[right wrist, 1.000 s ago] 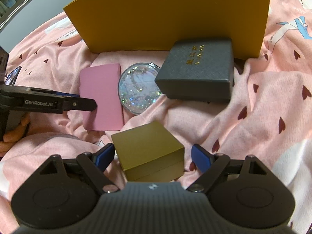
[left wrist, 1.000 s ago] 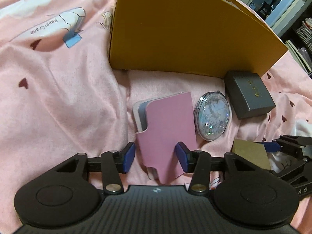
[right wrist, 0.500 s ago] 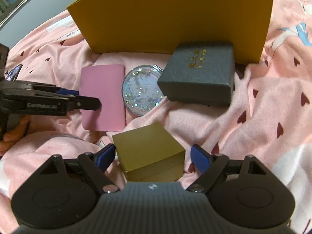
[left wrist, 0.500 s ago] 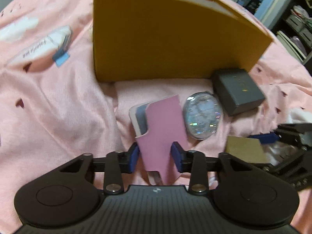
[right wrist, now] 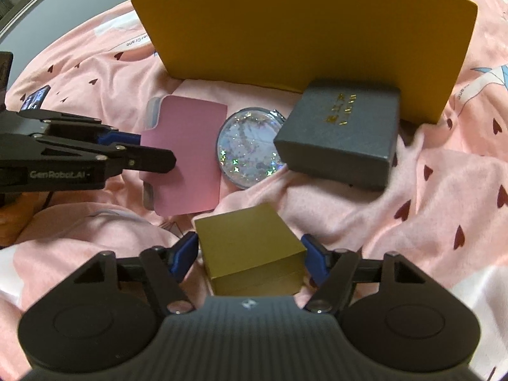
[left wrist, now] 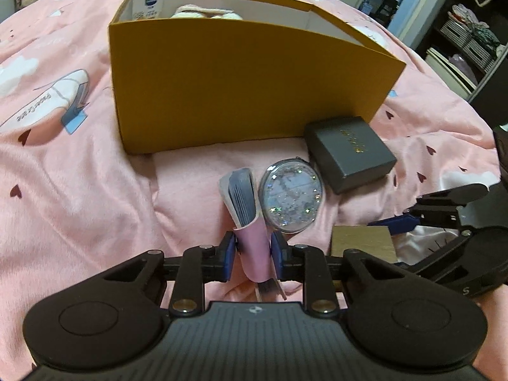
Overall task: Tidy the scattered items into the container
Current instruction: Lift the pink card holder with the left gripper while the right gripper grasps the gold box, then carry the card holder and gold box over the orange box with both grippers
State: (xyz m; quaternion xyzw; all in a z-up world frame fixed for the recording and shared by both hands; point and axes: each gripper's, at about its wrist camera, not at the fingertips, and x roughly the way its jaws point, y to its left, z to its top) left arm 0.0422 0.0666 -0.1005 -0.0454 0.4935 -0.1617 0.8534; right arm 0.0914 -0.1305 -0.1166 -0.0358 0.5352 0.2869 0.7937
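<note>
On the pink heart-printed bedspread (left wrist: 79,190), at the far left of the left wrist view, a paper-crane print with lettering (left wrist: 47,101) is seen. Behind the loose items an open yellow cardboard box (left wrist: 241,85) is stood on the bedding, with a pale soft item (left wrist: 206,12) visible inside it near the back wall. In front of the box, the left gripper (left wrist: 253,249) is closed on a pink card holder (left wrist: 252,250), which is pinched edge-on between the blue pads (left wrist: 229,250) so that the grey card slots are fanned out at its upper end; in the right wrist view the same holder (right wrist: 187,155) is shown flat-faced and raised off the bedding at its gripped edge. Just beside it to the right, a round glitter compact (left wrist: 290,201) is lain on the blanket, and its far rim is touched or nearly touched by a dark grey gift box with gold lettering (left wrist: 350,154) that is set close to the yellow box's front wall. Nearest the right-hand camera, a small gold box (right wrist: 250,250) is bracketed by the right gripper (right wrist: 250,254), whose jaws are set on either side of it; whether the pads (right wrist: 185,252) actually press on its sides cannot be told.
</note>
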